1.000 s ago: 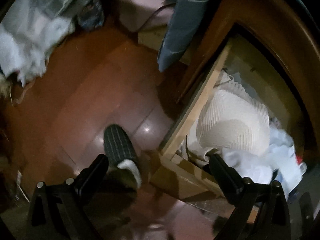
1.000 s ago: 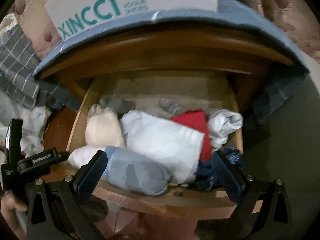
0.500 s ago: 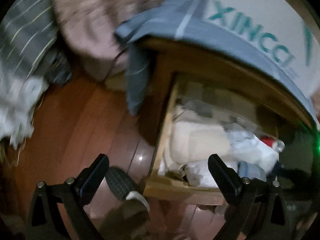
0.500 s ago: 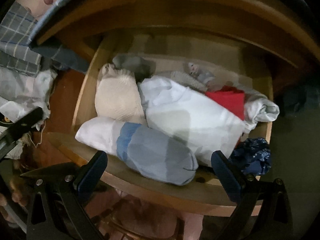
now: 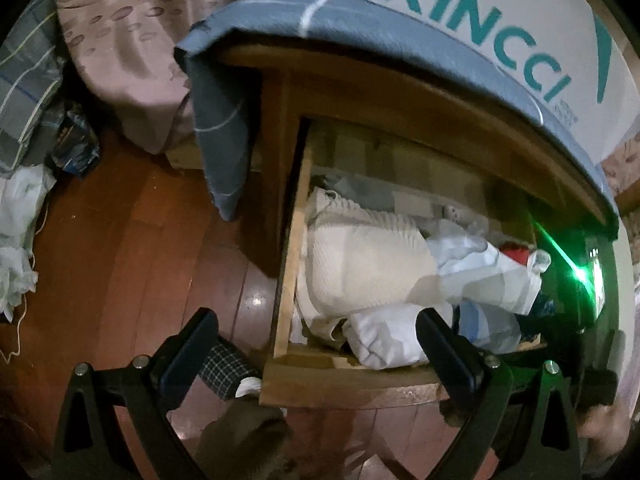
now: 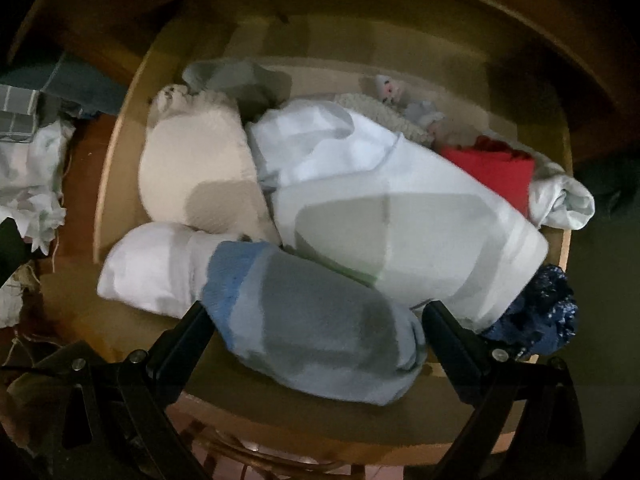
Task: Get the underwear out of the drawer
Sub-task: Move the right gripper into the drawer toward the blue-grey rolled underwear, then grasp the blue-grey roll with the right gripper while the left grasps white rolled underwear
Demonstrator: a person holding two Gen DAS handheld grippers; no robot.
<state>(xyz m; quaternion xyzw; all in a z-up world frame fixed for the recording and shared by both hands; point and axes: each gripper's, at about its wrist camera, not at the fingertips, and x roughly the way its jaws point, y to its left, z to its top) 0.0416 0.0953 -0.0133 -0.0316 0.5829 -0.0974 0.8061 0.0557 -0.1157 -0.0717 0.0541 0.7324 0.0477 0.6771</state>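
The wooden drawer point(image 6: 120, 168) stands pulled out, packed with folded clothes. A pale blue and grey rolled garment point(image 6: 316, 320) lies at the drawer's front, and my right gripper point(image 6: 316, 316) is open with a finger on each side of it, just above it. Behind it lie a large white folded piece point(image 6: 400, 208), a cream knitted piece point(image 6: 200, 168), a red cloth point(image 6: 496, 172) and a dark blue lacy item point(image 6: 540, 312). My left gripper point(image 5: 316, 332) is open and empty, held over the drawer's front left corner point(image 5: 280, 344). The cream knit point(image 5: 360, 260) shows there too.
A white XINCCI box point(image 5: 500, 32) sits on a blue-grey cloth point(image 5: 224, 132) draped over the cabinet top. Red-brown wooden floor point(image 5: 120, 260) lies left of the drawer, with heaped white fabric point(image 5: 16, 240) at its edge. A checked slipper point(image 5: 228, 364) rests below the drawer.
My right gripper has moved forward and down into the drawer, so its fingers now flank the pale blue roll. My left gripper has swung up and right to face the drawer.
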